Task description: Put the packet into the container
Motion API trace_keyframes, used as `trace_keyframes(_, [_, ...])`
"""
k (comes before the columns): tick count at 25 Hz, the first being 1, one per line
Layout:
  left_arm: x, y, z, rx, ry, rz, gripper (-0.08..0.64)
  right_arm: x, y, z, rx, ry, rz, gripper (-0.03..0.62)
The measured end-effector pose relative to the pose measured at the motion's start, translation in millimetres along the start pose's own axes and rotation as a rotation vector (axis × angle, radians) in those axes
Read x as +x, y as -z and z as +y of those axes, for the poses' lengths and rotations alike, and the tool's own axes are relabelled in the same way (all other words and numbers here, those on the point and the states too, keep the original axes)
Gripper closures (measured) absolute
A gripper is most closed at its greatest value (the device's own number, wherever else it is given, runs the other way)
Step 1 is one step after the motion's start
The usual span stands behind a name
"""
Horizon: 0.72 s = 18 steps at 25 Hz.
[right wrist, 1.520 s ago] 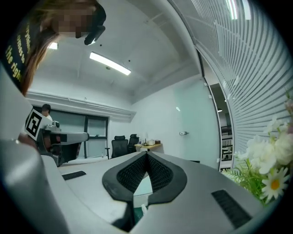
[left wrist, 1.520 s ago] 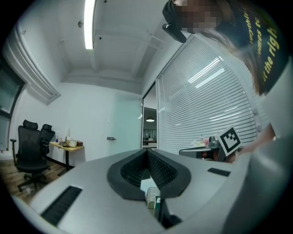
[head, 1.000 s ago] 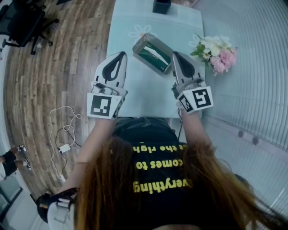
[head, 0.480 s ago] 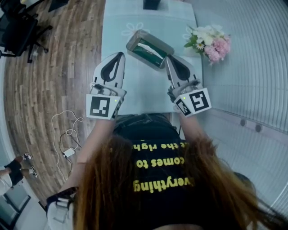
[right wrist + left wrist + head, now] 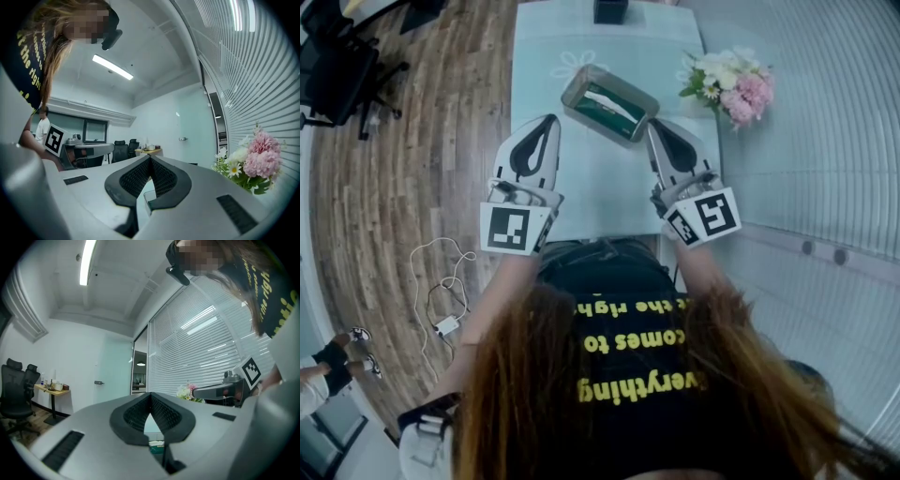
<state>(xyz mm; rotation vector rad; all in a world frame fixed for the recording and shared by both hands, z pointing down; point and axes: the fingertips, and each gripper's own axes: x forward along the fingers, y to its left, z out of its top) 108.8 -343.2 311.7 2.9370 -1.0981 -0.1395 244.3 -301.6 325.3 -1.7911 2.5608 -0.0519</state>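
Note:
A clear rectangular container (image 5: 577, 86) lies at an angle on the pale table (image 5: 600, 187), and a green packet (image 5: 614, 107) lies inside it. My left gripper (image 5: 551, 120) hovers just left of the container's near side, shut and empty. Just below the container's right corner is my right gripper (image 5: 654, 127), also shut with nothing in it. In the left gripper view the jaws (image 5: 150, 395) meet at the tip, and a bit of the green packet (image 5: 156, 449) shows under them. In the right gripper view the shut jaws (image 5: 150, 158) stand over a corner of the container (image 5: 148, 196).
A bunch of pink and white flowers (image 5: 724, 84) stands at the table's right edge, close to the right gripper. A dark box (image 5: 610, 10) sits at the far end. Wooden floor with cables (image 5: 441, 281) lies left, and office chairs (image 5: 337, 56) stand beyond.
Both grippers stay shut and almost still. The head view has shifted a little, and the right gripper's tip now sits slightly nearer me, below the container's corner.

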Motion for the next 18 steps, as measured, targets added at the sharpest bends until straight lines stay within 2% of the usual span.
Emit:
trace_keyframes(5, [-3, -1, 1, 0.015, -0.012, 0.014, 0.558, -6, -2, 4, -0.011, 0.005, -0.001, 0.571])
trace_keyframes(13, [-4, -5, -9, 0.014, 0.013, 0.001, 0.558, -21, -7, 2, -0.026, 0.037, -0.009, 0.571])
trace_keyframes(18, [-10, -4, -19, 0.002, 0.054, -0.026, 0.558, -29, -5, 5, -0.011, 0.051, -0.006, 0.571])
